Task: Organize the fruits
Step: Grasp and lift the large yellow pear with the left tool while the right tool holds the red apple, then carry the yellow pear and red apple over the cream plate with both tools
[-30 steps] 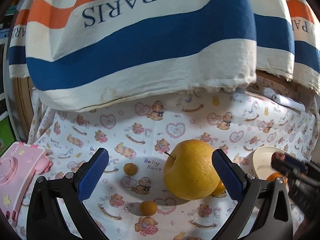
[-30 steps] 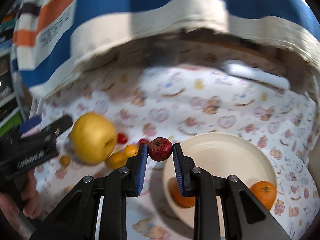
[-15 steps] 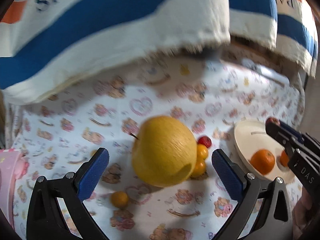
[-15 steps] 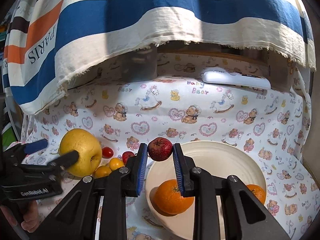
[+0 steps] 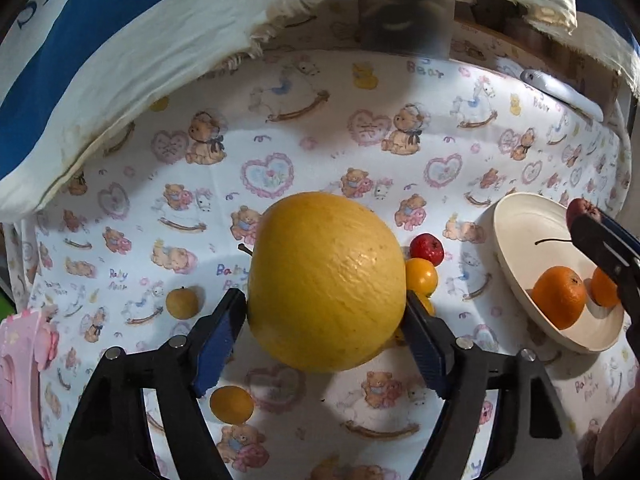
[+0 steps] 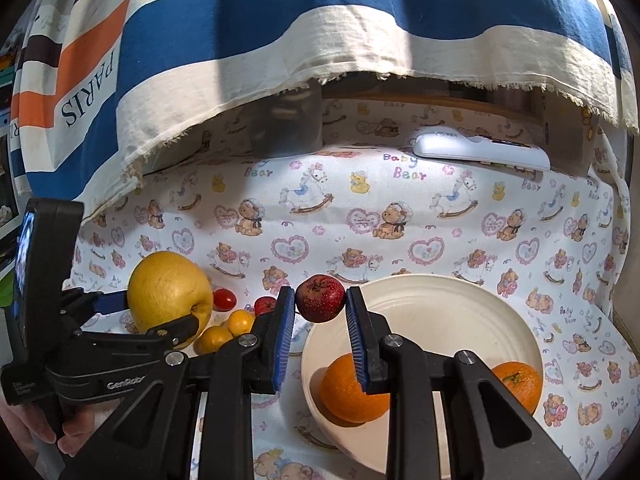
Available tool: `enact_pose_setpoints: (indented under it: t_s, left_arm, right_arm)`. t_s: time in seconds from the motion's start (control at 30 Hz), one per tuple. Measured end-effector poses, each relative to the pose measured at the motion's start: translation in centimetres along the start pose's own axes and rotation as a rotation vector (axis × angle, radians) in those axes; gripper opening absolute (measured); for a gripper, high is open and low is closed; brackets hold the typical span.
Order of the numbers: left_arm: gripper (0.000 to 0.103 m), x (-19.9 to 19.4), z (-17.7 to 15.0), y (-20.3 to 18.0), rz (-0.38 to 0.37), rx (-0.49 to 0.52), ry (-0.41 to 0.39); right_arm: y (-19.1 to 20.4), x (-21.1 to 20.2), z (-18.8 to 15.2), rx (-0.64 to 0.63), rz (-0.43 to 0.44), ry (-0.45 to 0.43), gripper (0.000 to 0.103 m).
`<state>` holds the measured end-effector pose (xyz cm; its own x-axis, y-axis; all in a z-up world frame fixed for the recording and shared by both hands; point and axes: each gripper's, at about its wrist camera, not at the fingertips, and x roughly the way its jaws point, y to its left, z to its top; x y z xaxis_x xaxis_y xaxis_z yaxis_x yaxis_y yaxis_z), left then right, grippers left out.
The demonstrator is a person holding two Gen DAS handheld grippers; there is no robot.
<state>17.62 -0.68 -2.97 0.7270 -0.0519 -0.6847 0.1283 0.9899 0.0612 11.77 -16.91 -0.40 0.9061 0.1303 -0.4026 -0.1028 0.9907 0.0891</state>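
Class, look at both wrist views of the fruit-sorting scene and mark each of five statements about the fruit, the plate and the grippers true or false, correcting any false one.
1. The right gripper holds a small dark red fruit. True.
2. The cream plate holds three oranges. False: two oranges lie on it.
3. The big yellow fruit sits between the left gripper's closing jaws. True.
4. The big yellow fruit lies on the plate. False: it is on the printed cloth, beside the plate.
5. A white remote lies at the back of the cloth. True.
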Motion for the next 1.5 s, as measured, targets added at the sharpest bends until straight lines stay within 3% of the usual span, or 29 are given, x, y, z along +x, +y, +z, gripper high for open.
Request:
enact_pose_setpoints:
  t_s: [0.13,0.7,0.93,1.03,1.3,1.43,1.5]
  left_arm:
    - [0.075,0.3,0.0,-0.1,0.012,0.014,-0.004]
    - [0.074,-2.0,-0.6,0.8,0.014,-0.029,0.174]
    - [0.076,-0.6,-0.6,-0.9,0.068,0.053,0.053]
    - [0.076,0.9,-0.9,-1.2,0.106,0.091,0.048]
    - [0.074,0.4,-0.7,1.1,0.045,-0.002,0.039]
    - [0.074,-1.0,-0.7,1.1,0.096,0.046,-0.03]
    - [0.074,-2.3,-0.5,1.3,0.084,0.043,-0.079]
  right_arm:
    - [0.0,0.1,0.0,0.003,0.002,0.007,0.027]
    - [-0.6,0.3,-0.1,0.021,-0.01,0.017,0.027]
    - [-0.6,0.4,-0.1,0.021,-0.007,0.02,0.027]
    - [-0.6,0.4,-0.1,0.02,-0.006,0.021,0.027]
    - [-0.5,0.4,-0.1,0.021,-0.014,0.015,0.027]
    - [-0.5,0.3,-0.1,0.022,-0.013,0.007,0.027]
    - [-0.6,0.1,0.0,0.027,-0.012,0.001,0.027]
